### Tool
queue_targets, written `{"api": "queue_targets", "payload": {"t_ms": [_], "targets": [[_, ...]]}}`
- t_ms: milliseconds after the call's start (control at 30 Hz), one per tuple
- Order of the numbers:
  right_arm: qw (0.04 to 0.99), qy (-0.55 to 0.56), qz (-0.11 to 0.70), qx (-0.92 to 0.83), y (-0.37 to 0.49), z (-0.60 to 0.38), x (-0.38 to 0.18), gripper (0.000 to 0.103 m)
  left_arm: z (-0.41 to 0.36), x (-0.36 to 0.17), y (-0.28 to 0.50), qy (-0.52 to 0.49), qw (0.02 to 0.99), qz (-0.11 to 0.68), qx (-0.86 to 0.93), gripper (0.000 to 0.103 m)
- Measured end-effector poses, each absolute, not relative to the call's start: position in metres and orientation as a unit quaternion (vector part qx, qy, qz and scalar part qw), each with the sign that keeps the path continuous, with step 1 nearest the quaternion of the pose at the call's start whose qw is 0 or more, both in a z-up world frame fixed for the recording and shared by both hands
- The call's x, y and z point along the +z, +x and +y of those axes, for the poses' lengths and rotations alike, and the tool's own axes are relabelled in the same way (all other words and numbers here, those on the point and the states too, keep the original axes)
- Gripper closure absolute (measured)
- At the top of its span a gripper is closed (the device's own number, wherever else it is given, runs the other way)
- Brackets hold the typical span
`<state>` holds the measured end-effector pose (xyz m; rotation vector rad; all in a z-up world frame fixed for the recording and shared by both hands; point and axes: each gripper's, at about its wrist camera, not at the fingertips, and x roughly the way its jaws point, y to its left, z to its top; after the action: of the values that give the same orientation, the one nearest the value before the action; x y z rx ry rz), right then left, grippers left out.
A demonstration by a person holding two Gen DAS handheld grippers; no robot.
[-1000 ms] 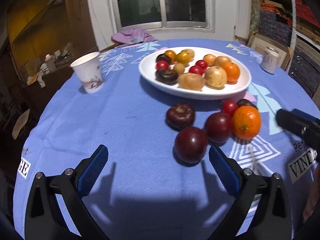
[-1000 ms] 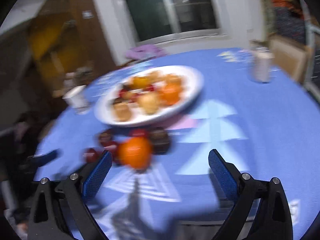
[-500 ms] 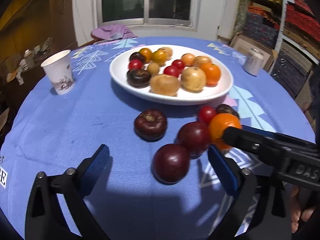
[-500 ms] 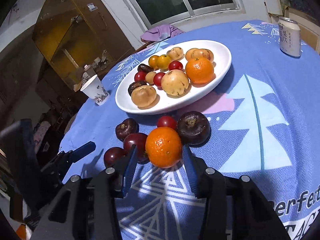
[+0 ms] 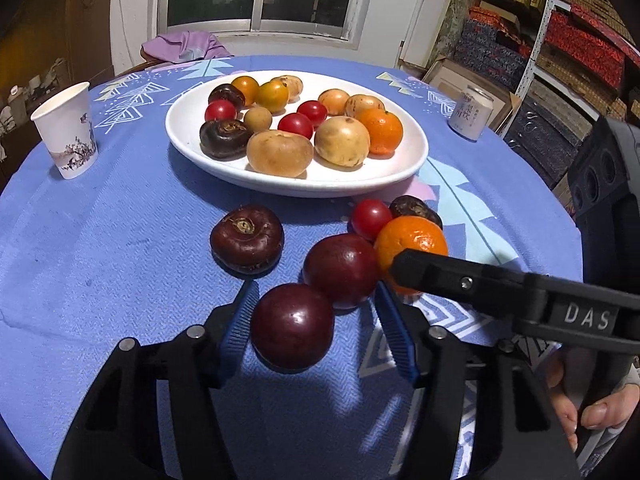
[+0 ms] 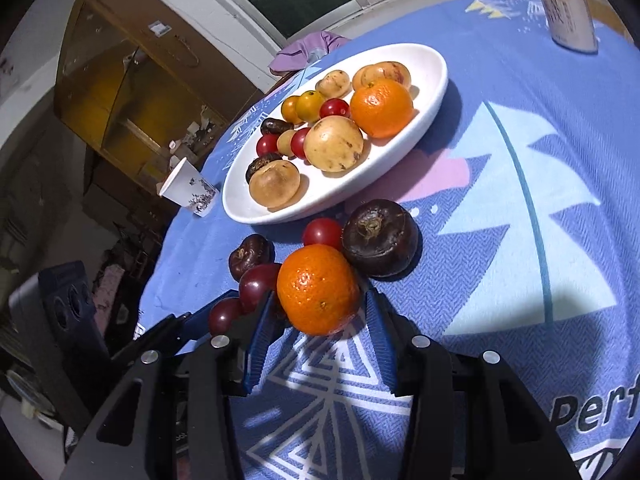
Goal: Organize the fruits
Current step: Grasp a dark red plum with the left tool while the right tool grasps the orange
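Note:
A white plate [image 5: 400,168] of mixed fruit sits mid-table. In front of it on the blue cloth lie two dark red plums, an orange, a cherry tomato [image 5: 370,218] and two dark brown fruits. My left gripper [image 5: 316,296] straddles the nearer plum [image 5: 292,326]; its jaws are closing, with a gap still showing at the right pad [image 5: 396,336]. My right gripper [image 6: 320,296] is shut on the orange [image 6: 318,290], which touches the farther plum [image 5: 340,270]. One right finger [image 5: 440,276] crosses the left wrist view.
A paper cup [image 5: 66,130] stands at the left and a drink can [image 5: 470,112] at the right rear. A dark brown fruit [image 6: 380,238] lies just beyond the orange. A person's hand [image 5: 580,412] holds the right gripper at the table's right edge.
Both grippers came forward and down to the loose fruit. The right jaws went from wide to shut on the orange. The left jaws narrowed around the near plum.

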<state>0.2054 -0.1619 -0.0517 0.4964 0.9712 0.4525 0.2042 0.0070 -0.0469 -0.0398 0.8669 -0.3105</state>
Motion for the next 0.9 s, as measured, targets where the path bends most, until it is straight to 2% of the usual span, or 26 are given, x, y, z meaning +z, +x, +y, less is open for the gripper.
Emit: {"api": "queue_targets", "payload": {"t_ms": [333, 633, 733, 900], "targets": [[0.820, 0.255, 0.462, 0.222, 0.204, -0.167, -0.056, 0.059, 0.016, -0.049, 0.197, -0.026, 0.892, 0.427, -0.145, 0.056], [0.822, 0.251, 0.459, 0.224, 0.203, -0.170, -0.056, 0.061, 0.018, -0.050, 0.198, -0.035, 0.892, 0.426, -0.148, 0.059], [0.820, 0.257, 0.459, 0.226, 0.201, -0.171, -0.057, 0.062, 0.019, -0.048, 0.197, -0.038, 0.893, 0.423, -0.149, 0.065], [0.815, 0.265, 0.460, 0.230, 0.196, -0.175, -0.059, 0.062, 0.022, -0.049, 0.196, -0.049, 0.890, 0.425, -0.157, 0.066]]}}
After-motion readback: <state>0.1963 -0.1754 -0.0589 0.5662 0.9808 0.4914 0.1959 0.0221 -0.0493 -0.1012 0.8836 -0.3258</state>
